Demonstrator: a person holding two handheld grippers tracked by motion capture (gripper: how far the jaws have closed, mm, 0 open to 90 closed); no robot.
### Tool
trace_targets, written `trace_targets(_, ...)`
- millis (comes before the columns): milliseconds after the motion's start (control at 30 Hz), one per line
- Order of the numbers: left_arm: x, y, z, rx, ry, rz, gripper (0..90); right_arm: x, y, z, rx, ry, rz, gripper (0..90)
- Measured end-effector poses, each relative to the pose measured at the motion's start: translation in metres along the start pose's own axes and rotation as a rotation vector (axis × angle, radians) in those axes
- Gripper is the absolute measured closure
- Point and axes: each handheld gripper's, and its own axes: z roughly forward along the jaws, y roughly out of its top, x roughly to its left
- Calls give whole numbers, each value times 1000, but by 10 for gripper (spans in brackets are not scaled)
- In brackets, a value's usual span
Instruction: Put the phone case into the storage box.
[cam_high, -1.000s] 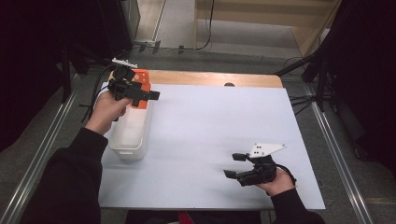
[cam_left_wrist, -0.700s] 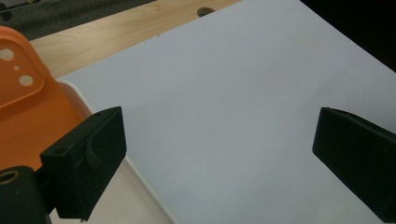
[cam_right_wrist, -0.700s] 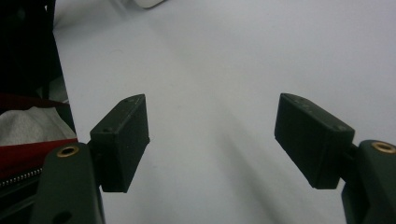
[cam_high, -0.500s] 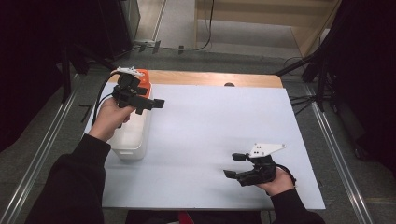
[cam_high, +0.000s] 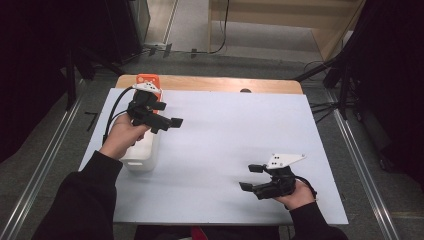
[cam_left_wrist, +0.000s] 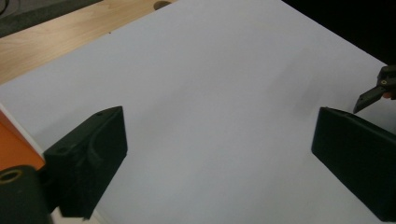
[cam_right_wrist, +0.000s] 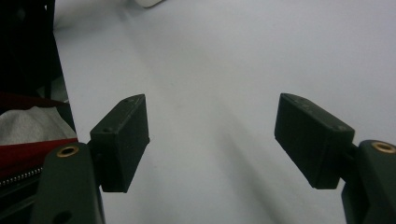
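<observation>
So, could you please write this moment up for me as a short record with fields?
surface: white table top with a wooden strip along its far edge
left gripper: held above the white bin, jaws open with nothing between them, having just been closing a little
right gripper: low over the near right part of the table, jaws open and empty
white bin: at the table's left edge, under the left hand
orange thing: at the bin's far end, what it is cannot be told
</observation>
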Motion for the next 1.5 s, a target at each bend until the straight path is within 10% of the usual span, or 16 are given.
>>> trace_targets(1500, -54, -68, 5, -14, -66, 73, 83, -1, 0, -2, -5, -6, 6, 248)
